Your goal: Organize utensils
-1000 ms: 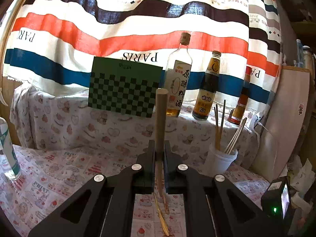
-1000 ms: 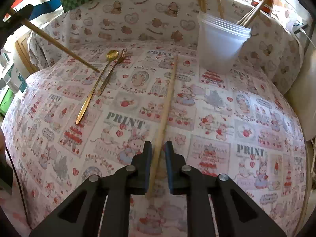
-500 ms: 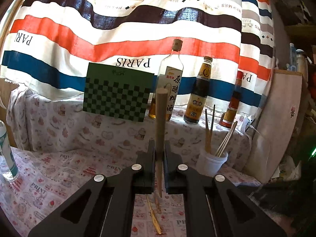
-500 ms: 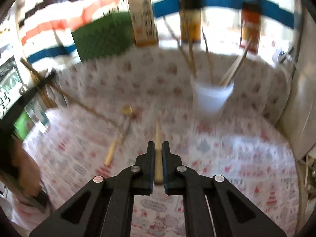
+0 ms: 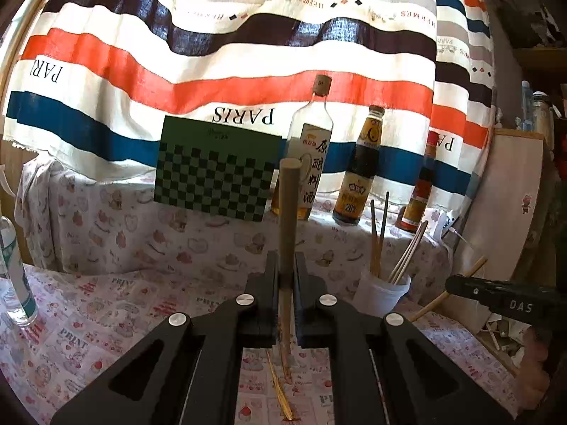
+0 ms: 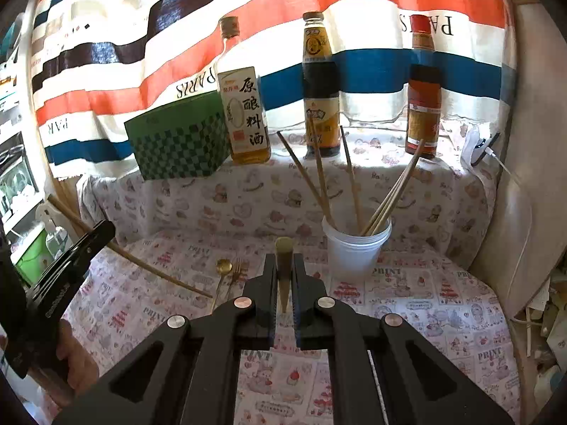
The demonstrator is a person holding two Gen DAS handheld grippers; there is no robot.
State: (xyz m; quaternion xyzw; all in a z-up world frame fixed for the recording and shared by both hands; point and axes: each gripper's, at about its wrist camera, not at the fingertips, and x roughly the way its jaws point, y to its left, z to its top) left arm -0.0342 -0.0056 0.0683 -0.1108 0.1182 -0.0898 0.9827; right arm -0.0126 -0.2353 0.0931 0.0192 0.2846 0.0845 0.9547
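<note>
Each gripper is clamped on a chopstick, both lifted off the surface (image 6: 443, 304): left gripper (image 5: 286, 272) on one chopstick (image 5: 288, 212), right gripper (image 6: 284, 276) on another chopstick (image 6: 283, 265). The cup (image 6: 356, 248) holds more; spoon (image 6: 223, 269) and fork (image 6: 235, 274) lie nearby.

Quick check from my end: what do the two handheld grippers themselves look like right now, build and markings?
Both match: the left gripper and right gripper are matte black, with two angular linkage arms carrying silver rivets and triangular cutouts. The right one's fingers have ribbed inner faces. Seen side-on, the right gripper's body reads "DAS" in pale letters. No cables or sleeves show.
</note>
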